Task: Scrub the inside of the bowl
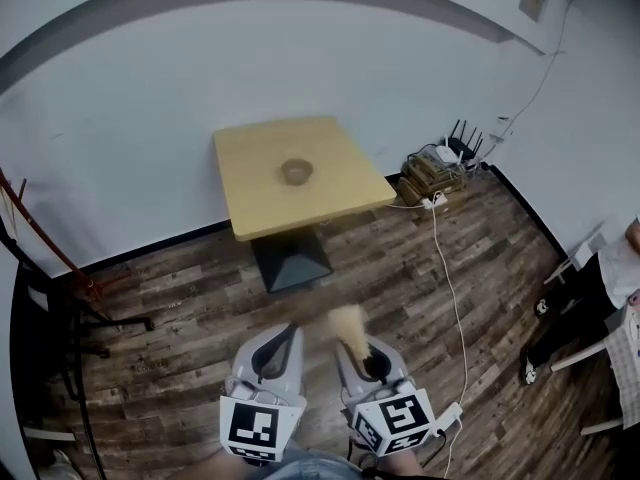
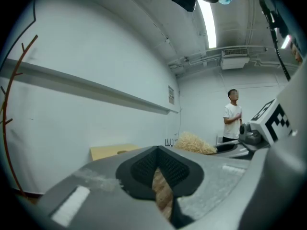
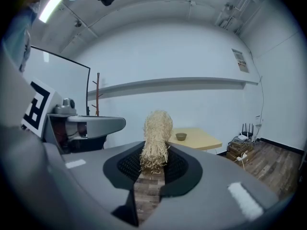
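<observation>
A small brown bowl (image 1: 297, 171) sits near the middle of a square light-wood table (image 1: 260, 203), far ahead of me across the floor. In the right gripper view the bowl (image 3: 181, 136) shows small on the table (image 3: 201, 139). My right gripper (image 1: 362, 353) is shut on a bundle of pale straw scrubber (image 1: 349, 325), which sticks out past the jaws (image 3: 156, 135). My left gripper (image 1: 280, 353) hangs beside it, shut, with only floor showing in the thin slit between its pads (image 2: 144, 169). Both are held low, well short of the table.
The table stands on a black pedestal base (image 1: 290, 263) on a wood-plank floor. Routers and boxes (image 1: 440, 168) sit by the right wall, with a white cable (image 1: 450, 288) running across the floor. A person (image 1: 610, 288) is at the right. A red rack (image 1: 40, 238) stands at the left.
</observation>
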A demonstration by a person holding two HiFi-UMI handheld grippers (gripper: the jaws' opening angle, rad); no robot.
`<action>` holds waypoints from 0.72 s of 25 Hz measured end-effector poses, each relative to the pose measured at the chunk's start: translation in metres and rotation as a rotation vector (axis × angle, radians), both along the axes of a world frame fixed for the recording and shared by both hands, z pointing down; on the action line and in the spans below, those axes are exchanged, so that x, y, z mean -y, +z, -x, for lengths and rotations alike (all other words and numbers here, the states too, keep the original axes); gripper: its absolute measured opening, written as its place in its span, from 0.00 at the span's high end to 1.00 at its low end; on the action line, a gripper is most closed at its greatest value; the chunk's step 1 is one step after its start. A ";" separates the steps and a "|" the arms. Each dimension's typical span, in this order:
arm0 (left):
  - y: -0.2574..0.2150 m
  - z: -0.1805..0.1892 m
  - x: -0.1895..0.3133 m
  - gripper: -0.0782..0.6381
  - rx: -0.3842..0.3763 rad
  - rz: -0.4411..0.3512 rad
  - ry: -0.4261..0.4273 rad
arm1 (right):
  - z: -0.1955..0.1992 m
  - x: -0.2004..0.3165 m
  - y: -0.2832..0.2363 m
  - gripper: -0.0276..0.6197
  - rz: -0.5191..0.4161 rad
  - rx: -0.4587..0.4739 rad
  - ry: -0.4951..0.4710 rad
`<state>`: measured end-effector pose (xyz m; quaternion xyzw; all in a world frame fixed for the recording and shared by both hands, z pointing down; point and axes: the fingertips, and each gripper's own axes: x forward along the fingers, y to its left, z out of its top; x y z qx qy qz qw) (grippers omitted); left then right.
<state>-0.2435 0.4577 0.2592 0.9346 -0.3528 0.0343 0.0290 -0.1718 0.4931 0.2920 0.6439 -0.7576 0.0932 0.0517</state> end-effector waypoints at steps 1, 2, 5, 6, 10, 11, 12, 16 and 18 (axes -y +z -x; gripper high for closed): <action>-0.003 0.000 0.012 0.86 -0.011 0.002 -0.005 | 0.000 0.013 -0.003 0.82 -0.004 -0.006 -0.004; -0.005 0.000 0.024 0.86 -0.017 0.003 -0.009 | 0.001 0.026 -0.005 0.82 -0.007 -0.011 -0.009; -0.011 0.002 0.057 0.86 -0.014 -0.022 -0.006 | 0.005 0.061 -0.011 0.82 -0.021 -0.023 -0.024; -0.012 0.003 0.068 0.86 -0.013 -0.030 -0.004 | 0.007 0.072 -0.013 0.82 -0.025 -0.027 -0.027; -0.009 0.003 0.102 0.86 0.002 -0.045 0.008 | 0.006 0.103 -0.014 0.82 -0.028 -0.031 -0.018; -0.007 0.001 0.107 0.86 0.010 -0.049 0.013 | 0.003 0.108 -0.013 0.82 -0.023 -0.031 -0.013; -0.005 -0.001 0.112 0.86 0.009 -0.039 0.016 | 0.000 0.111 -0.012 0.82 -0.018 -0.031 -0.008; 0.008 -0.011 0.122 0.86 0.002 0.011 0.032 | -0.009 0.119 -0.005 0.82 -0.002 -0.029 0.018; 0.012 -0.018 0.126 0.86 -0.007 0.040 0.041 | -0.015 0.123 -0.002 0.82 0.003 -0.024 0.032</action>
